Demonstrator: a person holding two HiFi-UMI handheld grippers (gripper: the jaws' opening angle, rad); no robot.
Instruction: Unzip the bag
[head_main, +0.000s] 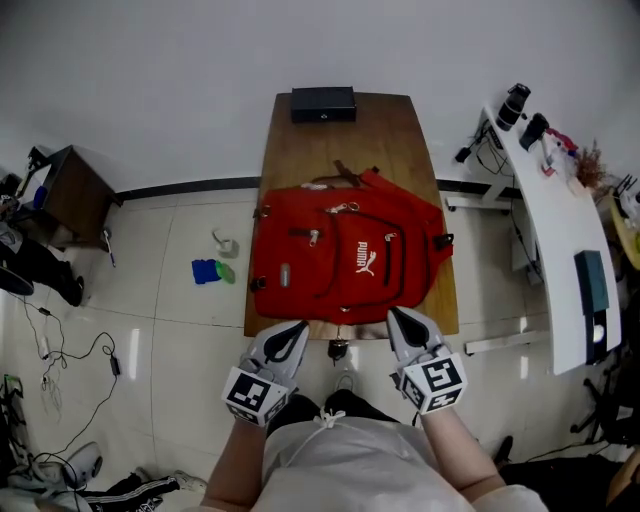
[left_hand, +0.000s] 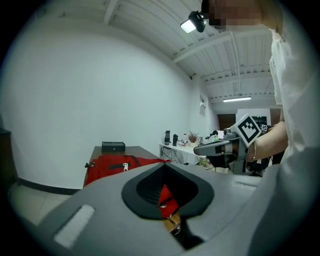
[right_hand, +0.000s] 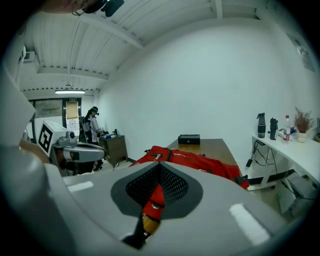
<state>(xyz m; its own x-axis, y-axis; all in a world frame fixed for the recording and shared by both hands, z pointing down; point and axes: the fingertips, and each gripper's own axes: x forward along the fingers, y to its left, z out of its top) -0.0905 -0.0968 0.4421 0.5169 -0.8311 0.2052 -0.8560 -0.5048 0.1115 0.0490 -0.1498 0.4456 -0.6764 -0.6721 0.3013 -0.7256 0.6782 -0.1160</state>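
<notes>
1. Judging the task as not yet begun: red bag (head_main: 345, 260) lying flat in the middle of the frame on the wooden table (head_main: 380, 125), every zip in sight looking closed, one silver zip pull (head_main: 314, 238) parked on the front pocket.
2. Left gripper (head_main: 296, 325) low and left of centre, tip just at the bag's near edge, jaws drawn together to a sliver. Nothing clamped, as far as can be told; red cloth and a metal ring only glimpsed through the slit.
3. Right gripper (head_main: 397, 314) low and right of centre, likewise closed to a sliver, apparently empty.
4. Left to do: all of it. Picking a pull, pinching it, steadying the fabric, running the zip open.
5. Bag filling the table's width, straps spilling over both side edges and the near edge, so little margin there. Bare wood toward the top of the frame up to a black box (head_main: 323, 103). Plenty of free air above the bag.
</notes>
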